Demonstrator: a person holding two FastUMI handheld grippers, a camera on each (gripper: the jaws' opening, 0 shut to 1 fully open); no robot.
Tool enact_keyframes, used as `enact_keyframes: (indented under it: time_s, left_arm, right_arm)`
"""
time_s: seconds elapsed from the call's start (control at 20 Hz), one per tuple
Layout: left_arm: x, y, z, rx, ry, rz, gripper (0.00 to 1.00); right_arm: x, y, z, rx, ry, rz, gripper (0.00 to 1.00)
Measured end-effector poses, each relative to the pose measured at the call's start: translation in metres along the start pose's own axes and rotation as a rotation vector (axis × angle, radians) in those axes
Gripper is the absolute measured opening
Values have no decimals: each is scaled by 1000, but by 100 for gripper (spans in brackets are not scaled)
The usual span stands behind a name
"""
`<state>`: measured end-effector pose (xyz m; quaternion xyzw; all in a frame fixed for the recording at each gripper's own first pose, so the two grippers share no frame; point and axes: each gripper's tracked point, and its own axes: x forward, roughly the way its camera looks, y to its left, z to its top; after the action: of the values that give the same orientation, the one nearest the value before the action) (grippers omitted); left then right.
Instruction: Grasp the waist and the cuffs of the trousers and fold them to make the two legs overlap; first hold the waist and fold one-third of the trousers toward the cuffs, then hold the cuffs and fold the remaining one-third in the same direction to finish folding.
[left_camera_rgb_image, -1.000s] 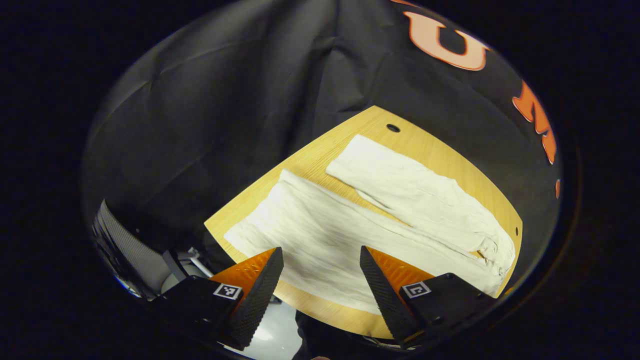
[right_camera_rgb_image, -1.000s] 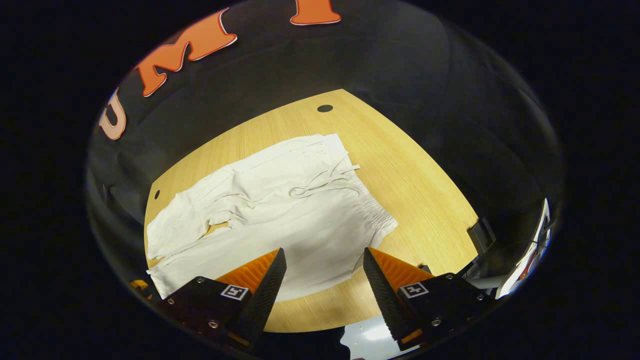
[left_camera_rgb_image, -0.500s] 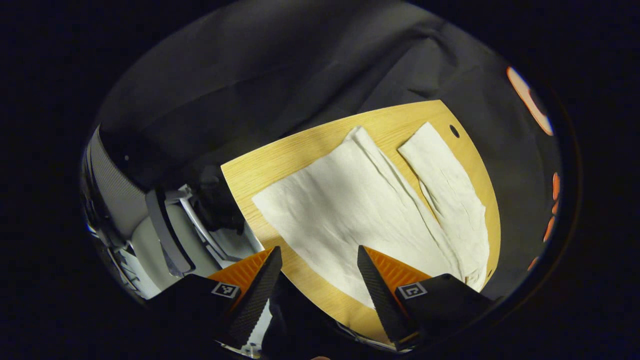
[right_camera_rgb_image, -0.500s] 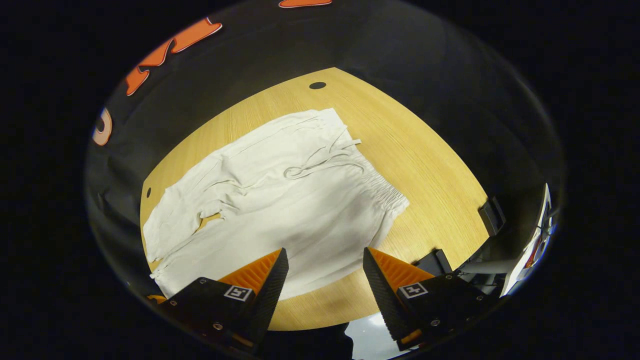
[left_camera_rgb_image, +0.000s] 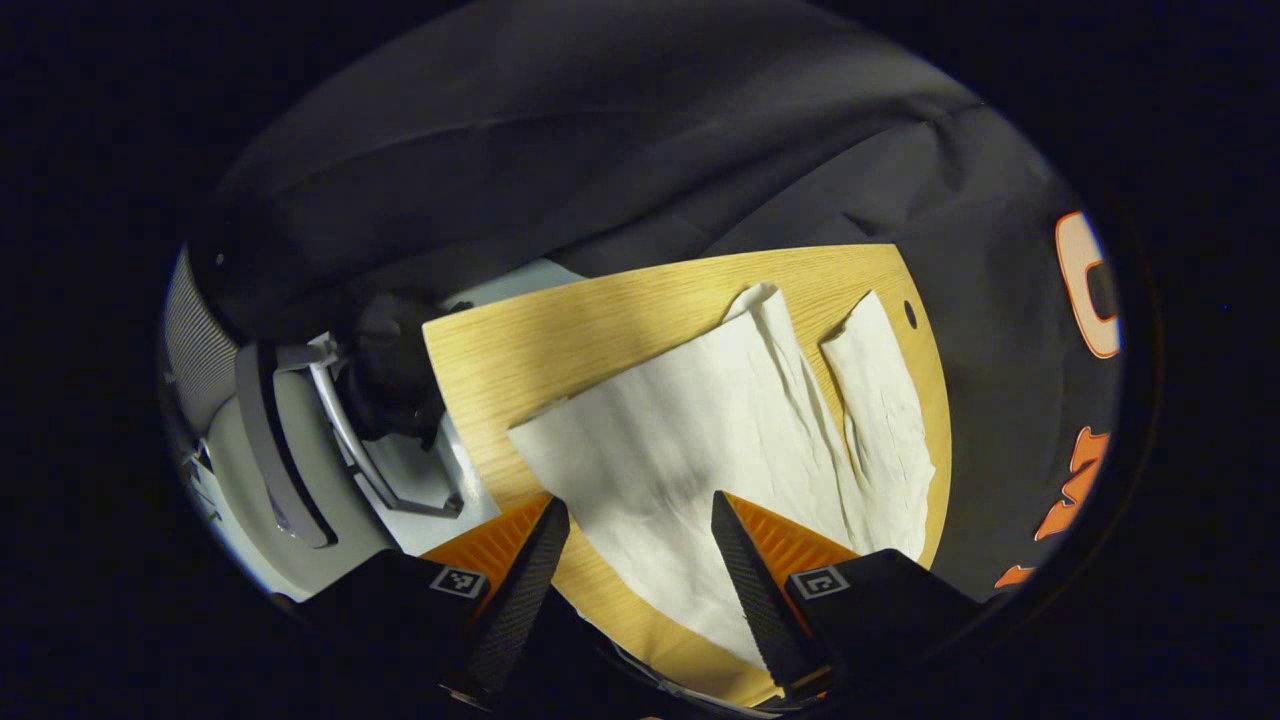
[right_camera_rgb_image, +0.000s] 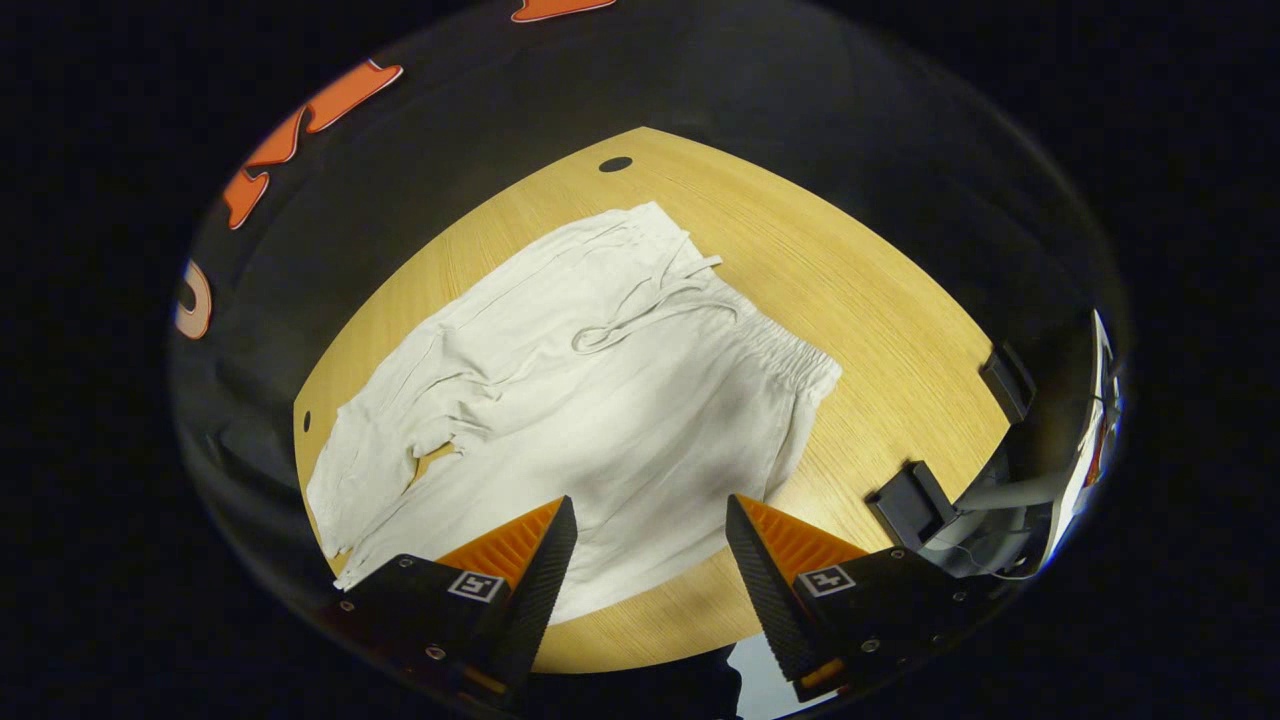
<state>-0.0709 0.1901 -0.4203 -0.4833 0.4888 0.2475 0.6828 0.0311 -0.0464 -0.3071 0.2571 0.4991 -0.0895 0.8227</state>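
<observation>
The left gripper view looks along the legs of the cream-white cloth trousers (left_camera_rgb_image: 720, 440), which lie flat on the light wooden desk (left_camera_rgb_image: 560, 330); the two legs run side by side with a narrow strip of wood between them toward the far cuffs, and the nearer cuff end (left_camera_rgb_image: 545, 435) lies just ahead of the left gripper (left_camera_rgb_image: 632, 520). Its fingers stand wide apart above the cloth, holding nothing. To the left of the desk, beyond its edge, stand a grey-white chair-like frame (left_camera_rgb_image: 290, 450) and a dark bundle (left_camera_rgb_image: 395, 360).

The right gripper view shows the other end of the trousers (right_camera_rgb_image: 600, 400): the gathered elastic waist (right_camera_rgb_image: 790, 365) lies at the right, and a looped drawstring (right_camera_rgb_image: 640, 305) rests on the front of the cloth. A small gap of wood shows at the crotch where the legs part. The right gripper (right_camera_rgb_image: 650, 520) hovers over the near edge of the hip area, fingers wide apart and empty.

The desk (right_camera_rgb_image: 880, 300) has a rounded outline, with a small dark hole (right_camera_rgb_image: 615, 164) near its far edge. Black clamps (right_camera_rgb_image: 915, 495) grip its right rim. Dark cloth walls surround the booth.
</observation>
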Motion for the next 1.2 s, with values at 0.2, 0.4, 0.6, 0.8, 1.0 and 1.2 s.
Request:
enact_keyframes:
  time_s: [0.2,0.4,0.6,0.8,1.0,1.2]
  left_arm:
    - [15,-22,17,38,2,-59,78]
    - [25,-25,23,32,-10,-44,27]
    - [18,-34,26,19,-62,-75,6]
    - [-1,-50,32,63,-102,-74,6]
    - [-22,-74,43,77,-131,-106,6]
    - [-46,-99,52,113,-169,-143,6]
  right_arm:
    - [4,-12,-9,82,-5,-30,91]
    - [7,-34,-13,137,-4,-54,91]
    - [13,-58,-9,183,7,-66,91]
    - [29,-71,6,234,2,-67,87]
    - [47,-84,27,264,-17,-101,83]
    - [63,-96,38,299,-16,-148,70]
